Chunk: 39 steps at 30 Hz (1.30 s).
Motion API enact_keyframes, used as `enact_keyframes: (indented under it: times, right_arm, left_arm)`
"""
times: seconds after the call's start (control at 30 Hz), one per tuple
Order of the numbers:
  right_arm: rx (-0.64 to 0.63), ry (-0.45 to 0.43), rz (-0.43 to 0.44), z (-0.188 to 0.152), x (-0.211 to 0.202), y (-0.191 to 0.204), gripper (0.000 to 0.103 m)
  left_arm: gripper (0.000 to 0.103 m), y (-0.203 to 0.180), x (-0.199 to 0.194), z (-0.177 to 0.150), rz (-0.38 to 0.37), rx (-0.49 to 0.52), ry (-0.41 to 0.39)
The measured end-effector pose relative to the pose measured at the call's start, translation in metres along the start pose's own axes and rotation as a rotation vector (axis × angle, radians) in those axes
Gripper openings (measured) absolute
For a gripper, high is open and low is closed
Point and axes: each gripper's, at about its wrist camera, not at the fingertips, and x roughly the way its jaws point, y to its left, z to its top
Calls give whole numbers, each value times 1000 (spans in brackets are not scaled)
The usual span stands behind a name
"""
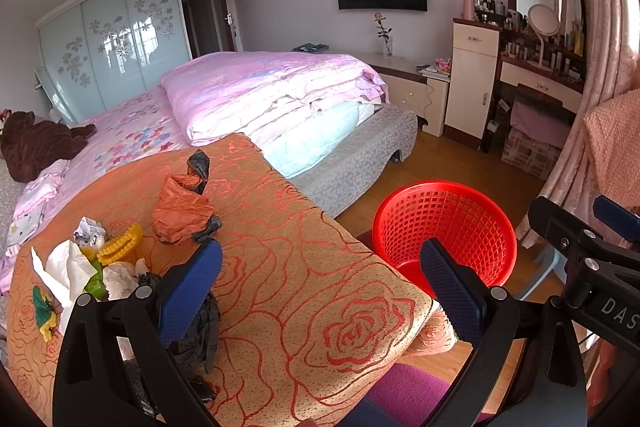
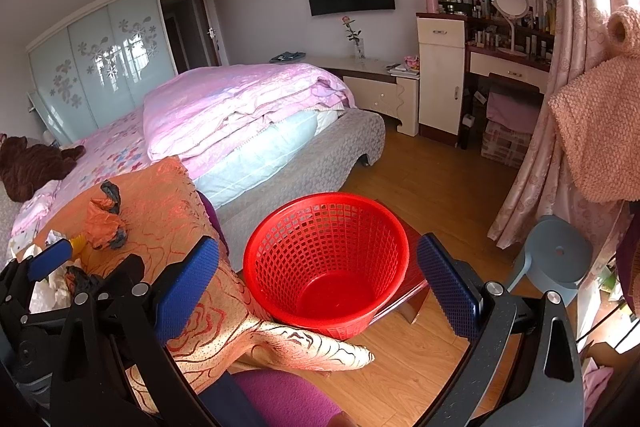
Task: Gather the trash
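Trash lies on an orange rose-patterned cloth [image 1: 304, 267]: an orange plastic bag [image 1: 182, 209], white tissue [image 1: 66, 273], a yellow piece [image 1: 120, 245], a green scrap [image 1: 44, 307] and a black bag [image 1: 200, 331]. An empty red mesh basket [image 2: 326, 259] stands on the floor to the right; it also shows in the left wrist view [image 1: 444, 223]. My left gripper [image 1: 320, 287] is open over the cloth, its left finger beside the trash pile. My right gripper [image 2: 316, 287] is open above the basket. The orange bag also shows in the right wrist view [image 2: 104, 223].
A bed with a folded pink quilt [image 1: 272, 91] lies behind the cloth. A grey plastic stool [image 2: 556, 255] stands right of the basket. Pink curtains [image 2: 548, 163] and a dressing table [image 2: 508, 67] fill the right side. Wooden floor [image 2: 432, 179] lies between the bed and the basket.
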Motion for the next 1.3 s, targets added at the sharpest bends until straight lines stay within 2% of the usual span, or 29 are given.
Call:
enact_keyframes:
  times: [0.73, 0.9, 1.13, 1.3]
  right_arm:
    - [-6, 3, 22, -1, -1, 1, 96]
    - [-9, 9, 36, -1, -2, 1, 96]
    - [-32, 28, 57, -2, -1, 4, 96]
    - [-43, 48, 65, -3, 0, 7, 96]
  left_arm:
    - [95, 2, -1, 0, 4, 1, 1]
    - [95, 8, -3, -2, 24, 5, 1]
    - [95, 32, -26, 1, 62, -30, -20]
    - [95, 83, -46, 3, 95, -119, -28]
